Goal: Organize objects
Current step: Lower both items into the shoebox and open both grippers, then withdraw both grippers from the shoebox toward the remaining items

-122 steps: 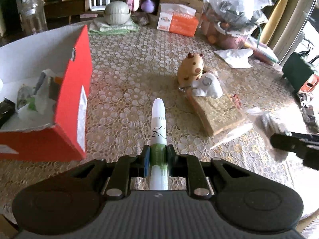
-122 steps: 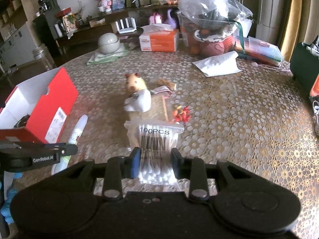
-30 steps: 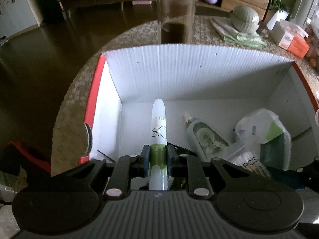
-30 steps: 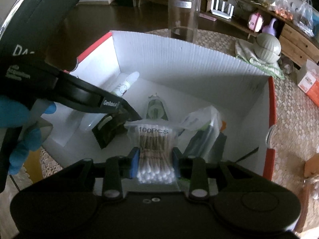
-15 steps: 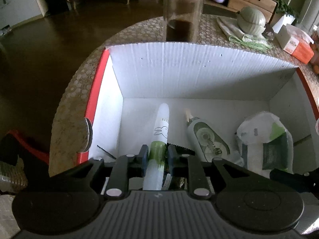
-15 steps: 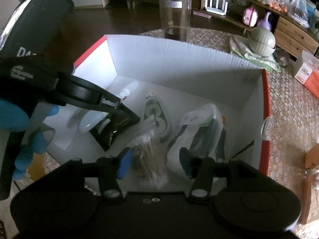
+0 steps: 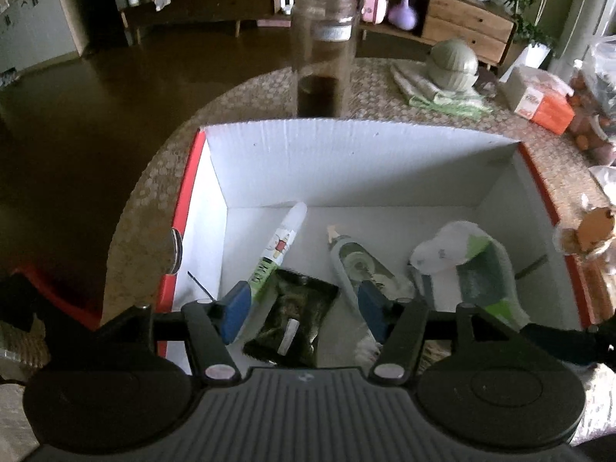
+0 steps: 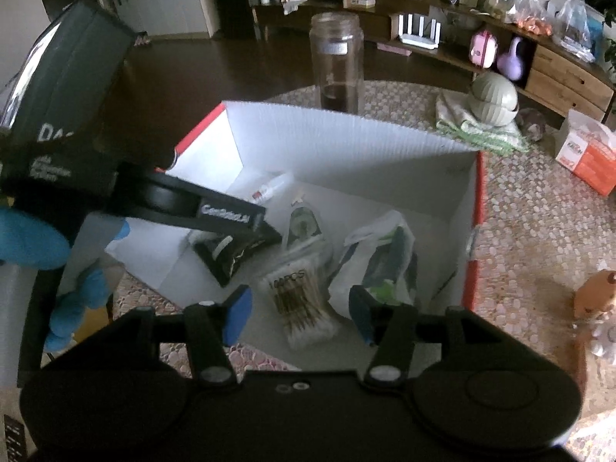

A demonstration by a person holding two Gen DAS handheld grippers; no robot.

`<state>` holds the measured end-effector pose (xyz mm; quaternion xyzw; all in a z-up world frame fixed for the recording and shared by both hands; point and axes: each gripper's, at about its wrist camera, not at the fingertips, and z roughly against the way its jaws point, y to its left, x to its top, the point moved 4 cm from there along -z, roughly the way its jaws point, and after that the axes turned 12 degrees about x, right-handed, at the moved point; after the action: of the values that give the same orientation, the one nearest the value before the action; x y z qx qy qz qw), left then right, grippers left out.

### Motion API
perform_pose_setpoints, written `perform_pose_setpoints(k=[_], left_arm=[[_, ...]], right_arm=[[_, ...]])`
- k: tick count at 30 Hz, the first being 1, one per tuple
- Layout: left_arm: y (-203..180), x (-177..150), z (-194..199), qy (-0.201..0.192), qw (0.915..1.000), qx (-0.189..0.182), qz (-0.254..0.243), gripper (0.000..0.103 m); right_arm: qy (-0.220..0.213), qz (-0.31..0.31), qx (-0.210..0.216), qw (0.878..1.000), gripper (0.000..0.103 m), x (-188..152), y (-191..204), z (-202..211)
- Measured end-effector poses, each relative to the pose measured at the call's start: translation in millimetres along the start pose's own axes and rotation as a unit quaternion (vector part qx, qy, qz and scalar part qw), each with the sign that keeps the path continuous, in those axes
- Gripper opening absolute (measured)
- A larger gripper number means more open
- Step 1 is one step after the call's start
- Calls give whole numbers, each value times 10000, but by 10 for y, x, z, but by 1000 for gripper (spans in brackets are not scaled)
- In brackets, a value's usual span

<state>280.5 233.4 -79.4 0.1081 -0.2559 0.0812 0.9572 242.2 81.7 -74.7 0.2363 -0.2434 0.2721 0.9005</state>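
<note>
A red box point(image 7: 342, 161) with a white inside holds several items. The white and green tube point(image 7: 279, 248) lies loose on its floor at the left. A dark packet point(image 7: 294, 319), a correction tape point(image 7: 356, 265) and a white and green bag point(image 7: 466, 261) lie beside it. My left gripper point(image 7: 304, 315) is open and empty above the box. In the right wrist view the cotton swab pack point(image 8: 298, 308) lies on the box floor point(image 8: 435, 208). My right gripper point(image 8: 298, 315) is open above it. The left gripper point(image 8: 231, 215) reaches in from the left.
A glass jar point(image 7: 325, 57) stands just behind the box. A green lidded bowl on a cloth point(image 7: 454, 65) and an orange tissue box point(image 7: 539, 100) sit further back right. A brown toy animal point(image 8: 595, 292) stands right of the box. The table edge curves at the left.
Both grippers opened. The tube dropped from the left gripper onto the box floor. The swab pack dropped from the right gripper into the box. Both grippers have pulled back slightly.
</note>
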Motion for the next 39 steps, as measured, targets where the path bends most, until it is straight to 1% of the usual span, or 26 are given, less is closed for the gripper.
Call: perform_pose_setpoints(k=[3, 9, 11, 15, 17, 22, 28, 31, 39], left_arm=[[20, -24, 145, -83, 9999, -45, 52, 60], [-12, -112, 417, -243, 9997, -80, 24, 61], [-41, -149, 511, -298, 9995, -106, -4, 66], [-117, -241, 711, -447, 9989, -120, -34, 68], [-162, -289, 813, -514, 9985, -165, -54, 72], [-306, -416, 1045, -651, 9974, -268, -119, 73], [-440, -538, 1246, -758, 9966, -314, -94, 74], [-482, -590, 1339, -815, 9960, -377, -24, 83], [-713, -765, 1484, -985, 9944, -368, -141, 85]], right_arm=[[-118, 14, -6, 9999, 61, -19, -1, 137], [-320, 59, 12, 9995, 64, -86, -2, 423], [-391, 82, 31, 9992, 65, -114, 3, 527], [-519, 138, 53, 9985, 68, -184, 11, 723], [-574, 162, 68, 9982, 70, -219, 14, 807], [-696, 303, 74, 9971, 77, -334, -15, 1027], [-748, 164, 22, 9971, 80, -462, -185, 1195], [-775, 86, -15, 9970, 82, -540, -293, 1264], [-815, -53, -139, 9966, 83, -768, -554, 1416]])
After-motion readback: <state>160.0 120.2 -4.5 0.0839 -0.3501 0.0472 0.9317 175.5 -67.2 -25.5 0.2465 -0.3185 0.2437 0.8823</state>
